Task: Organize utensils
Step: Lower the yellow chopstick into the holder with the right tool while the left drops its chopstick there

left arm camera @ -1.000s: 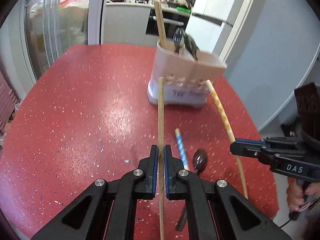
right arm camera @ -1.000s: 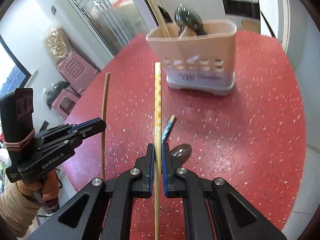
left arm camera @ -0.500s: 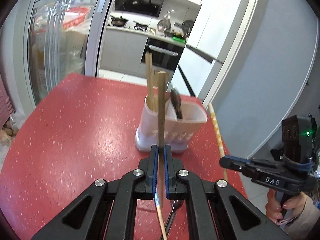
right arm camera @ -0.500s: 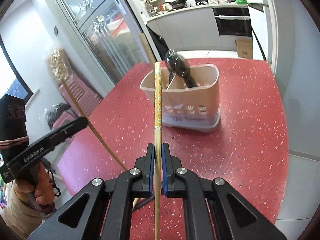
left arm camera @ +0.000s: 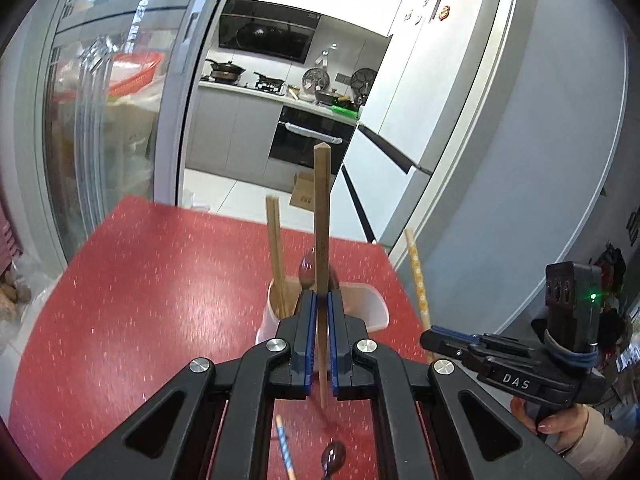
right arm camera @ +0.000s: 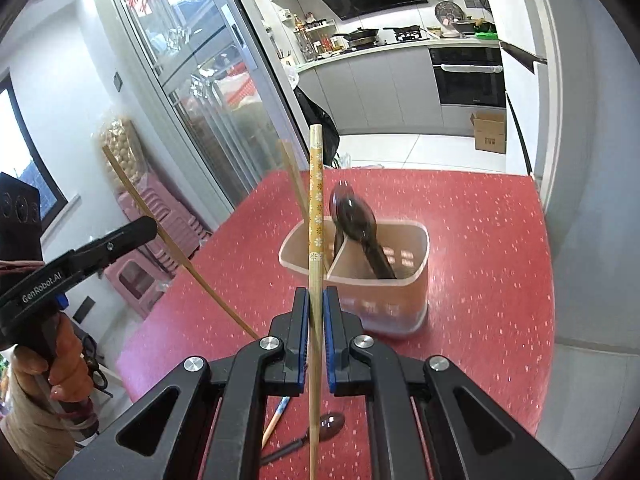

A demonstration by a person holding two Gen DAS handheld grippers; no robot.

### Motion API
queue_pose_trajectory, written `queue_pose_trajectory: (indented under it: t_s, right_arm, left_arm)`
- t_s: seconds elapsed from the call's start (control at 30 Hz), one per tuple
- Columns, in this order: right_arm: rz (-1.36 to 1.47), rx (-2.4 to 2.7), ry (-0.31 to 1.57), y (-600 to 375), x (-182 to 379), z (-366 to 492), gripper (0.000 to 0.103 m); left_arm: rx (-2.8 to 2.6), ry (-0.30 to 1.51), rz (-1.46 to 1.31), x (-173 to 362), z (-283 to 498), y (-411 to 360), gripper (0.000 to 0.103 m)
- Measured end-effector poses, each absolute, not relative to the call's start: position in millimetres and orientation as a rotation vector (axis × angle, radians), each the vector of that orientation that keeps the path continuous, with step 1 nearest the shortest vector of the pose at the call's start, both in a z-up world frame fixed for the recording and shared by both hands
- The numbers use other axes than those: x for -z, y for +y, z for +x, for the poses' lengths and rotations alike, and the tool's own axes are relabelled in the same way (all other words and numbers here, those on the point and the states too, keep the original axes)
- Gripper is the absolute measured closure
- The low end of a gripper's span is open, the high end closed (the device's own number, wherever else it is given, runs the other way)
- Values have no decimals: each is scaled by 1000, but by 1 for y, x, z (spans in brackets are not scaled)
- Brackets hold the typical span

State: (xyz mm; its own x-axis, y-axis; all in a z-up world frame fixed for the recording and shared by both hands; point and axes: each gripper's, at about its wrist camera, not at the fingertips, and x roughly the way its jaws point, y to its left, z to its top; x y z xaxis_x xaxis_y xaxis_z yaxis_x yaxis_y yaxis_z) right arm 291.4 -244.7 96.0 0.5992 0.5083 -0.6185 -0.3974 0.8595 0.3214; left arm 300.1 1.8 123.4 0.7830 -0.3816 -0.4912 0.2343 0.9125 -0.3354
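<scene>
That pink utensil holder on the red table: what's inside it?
The utensil holder has two compartments. One holds dark spoons leaning bowl-up; the other holds wooden chopsticks standing upright. Its walls hide the bottoms, so anything lying lower down cannot be seen.

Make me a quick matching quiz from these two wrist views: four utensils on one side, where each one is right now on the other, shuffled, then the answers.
Things:
1. plain wooden chopstick
2. flower-patterned chopstick
3. blue-striped chopstick
4. dark spoons

Places:
A. lying on the red table
B. standing in the utensil holder
C. clamped in the left gripper
D. clamped in the right gripper

Pairs: 1-C, 2-D, 3-A, 4-B
</scene>
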Motion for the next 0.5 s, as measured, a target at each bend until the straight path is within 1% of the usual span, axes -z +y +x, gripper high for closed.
queue_pose_trajectory:
  t_s: [0.17, 0.3, 0.5]
  right_arm:
    - [153, -521, 751, -244, -106, 317, 95]
    - [150, -513, 726, -247, -113, 335, 95]
    - [135, -497, 660, -244, -122, 368, 95]
  left_arm:
    - [338, 552, -248, -152, 326, 0, 69]
    - [333, 543, -237, -165, 347, -3, 69]
    - [314, 556, -216, -160, 377, -9, 69]
